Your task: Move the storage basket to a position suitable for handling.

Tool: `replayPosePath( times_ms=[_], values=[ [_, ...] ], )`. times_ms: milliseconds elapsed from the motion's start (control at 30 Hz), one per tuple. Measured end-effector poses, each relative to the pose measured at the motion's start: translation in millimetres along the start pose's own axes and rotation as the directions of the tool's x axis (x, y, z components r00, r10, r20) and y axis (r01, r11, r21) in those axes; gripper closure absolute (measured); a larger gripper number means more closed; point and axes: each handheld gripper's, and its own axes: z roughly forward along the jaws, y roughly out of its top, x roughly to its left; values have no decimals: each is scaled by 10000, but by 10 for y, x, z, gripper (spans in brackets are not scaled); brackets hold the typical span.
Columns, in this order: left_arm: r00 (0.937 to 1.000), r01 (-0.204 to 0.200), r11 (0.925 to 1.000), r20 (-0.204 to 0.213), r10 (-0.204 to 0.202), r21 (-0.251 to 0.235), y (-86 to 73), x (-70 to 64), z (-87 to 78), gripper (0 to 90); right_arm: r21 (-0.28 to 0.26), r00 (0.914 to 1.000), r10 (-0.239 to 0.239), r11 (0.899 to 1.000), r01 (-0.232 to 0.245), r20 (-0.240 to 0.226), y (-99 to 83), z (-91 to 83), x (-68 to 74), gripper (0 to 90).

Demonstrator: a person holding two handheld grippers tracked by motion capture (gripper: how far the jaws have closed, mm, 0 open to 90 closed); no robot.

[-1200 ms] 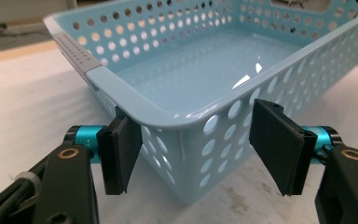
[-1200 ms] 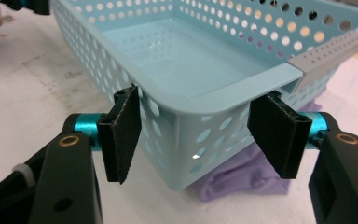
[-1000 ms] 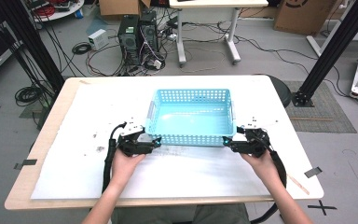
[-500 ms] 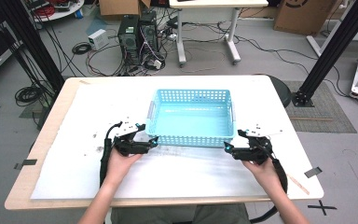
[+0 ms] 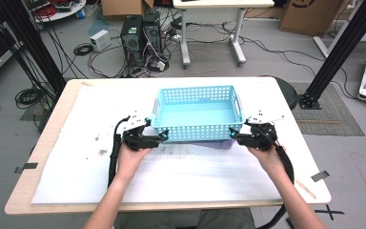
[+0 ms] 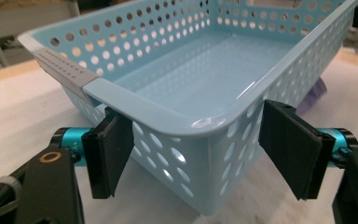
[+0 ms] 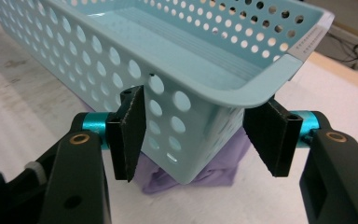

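While you hold both grippers' jaws spread, a near corner of the blue basket (image 5: 196,113) sits between each pair, left gripper (image 6: 200,149) and right gripper (image 7: 200,135), seemingly ready for clamping and lifting off the purple cloth (image 7: 200,175).

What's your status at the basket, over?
Left gripper open, astride basket's near-left corner. Right gripper open, astride near-right corner. Purple cloth pinned under basket, right side.

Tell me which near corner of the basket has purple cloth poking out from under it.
The near corner at the right gripper: purple cloth shows beneath the basket there.
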Motion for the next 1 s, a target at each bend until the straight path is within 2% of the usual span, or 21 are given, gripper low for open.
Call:
replayPosePath(
  times_ms=[67, 167, 200, 267, 333, 400, 467, 533, 567, 600, 633, 667, 700, 733, 767, 800, 833, 867, 900, 967, 1000],
  values=[
    [9999, 104, 9999, -4, -104, -53, 28, 7, 26, 265, -22, 9997, -155, 9999, 156, 170, 56, -7, -34, 409],
    [9999, -52, 10000, -128, 51, -59, 118, 33, 83, 263, -37, 9995, -182, 9998, 183, 257, 104, -7, -83, 409],
    [9997, -121, 9997, -227, 117, -200, 155, 32, 109, 263, -53, 9994, -209, 9998, 211, 290, 118, -6, -101, 409],
    [9994, -177, 9998, -289, 173, -114, 228, 55, 156, 260, -270, 9988, -156, 9995, 168, 460, 171, 16, -191, 410],
    [9988, -283, 9993, -412, 274, -225, 279, 87, 211, 259, -309, 9987, -163, 9994, 178, 485, 182, 29, -217, 410],
    [9980, -354, 9994, -518, 352, -20, 337, 131, 287, 252, -311, 9983, -42, 9995, 60, 584, 231, 117, -316, 410],
    [9966, -469, 9987, -663, 481, 207, 402, 203, 387, 249, -275, 9979, -50, 9996, 68, 642, 251, 150, -347, 410],
    [9945, -572, 9981, -866, 589, 221, 448, 277, 503, 237, -368, 9965, -95, 9992, 126, 834, 303, 266, -442, 411],
    [9945, -572, 9981, -866, 589, 221, 448, 277, 503, 235, -368, 9965, -95, 9992, 126, 834, 303, 266, -442, 411],
    [9939, -560, 9973, -928, 604, 485, 474, 343, 600, 235, -250, 9962, -59, 9997, 81, 866, 332, 358, -522, 411],
    [9939, -560, 9973, -928, 604, 485, 474, 343, 600, 233, -250, 9962, -59, 9997, 81, 866, 332, 358, -522, 411],
    [9932, -541, 9961, -988, 608, 692, 480, 387, 664, 228, -167, 9956, -49, 9998, 65, 937, 346, 458, -587, 412],
    [9931, -483, 9964, -1036, 554, 701, 474, 406, 702, 228, -167, 9956, -49, 9998, 65, 937, 346, 458, -587, 412],
    [9931, -385, 9960, -1072, 471, 810, 466, 443, 765, 223, -70, 9955, 9, 10000, -3, 945, 335, 563, -649, 410],
    [9935, -321, 9952, -1061, 419, 925, 459, 464, 799, 223, -70, 9955, 9, 10000, -3, 945, 335, 563, -649, 410],
    [9932, -259, 9923, -1095, 393, 1214, 422, 507, 887, 223, 93, 9962, 172, 9998, -181, 852, 290, 672, -709, 409],
    [9932, -259, 9923, -1095, 393, 1214, 422, 507, 887, 223, 93, 9962, 172, 9998, -181, 852, 290, 672, -709, 409],
    [9929, -322, 9903, -1090, 472, 1349, 395, 521, 925, 223, 403, 9962, 381, 9983, -413, 783, 234, 772, -744, 404],
    [9915, -431, 9900, -1156, 589, 1346, 386, 520, 941, 223, 403, 9962, 381, 9983, -413, 783, 234, 772, -744, 404],
    [9911, -406, 9899, -1205, 572, 1358, 374, 514, 959, 222, 375, 9948, 537, 9977, -571, 864, 192, 815, -751, 396],
    [9921, -346, 9907, -1148, 499, 1312, 373, 513, 961, 236, 170, 9890, 936, 9952, -961, 1145, 169, 822, -742, 404]
  ],
)
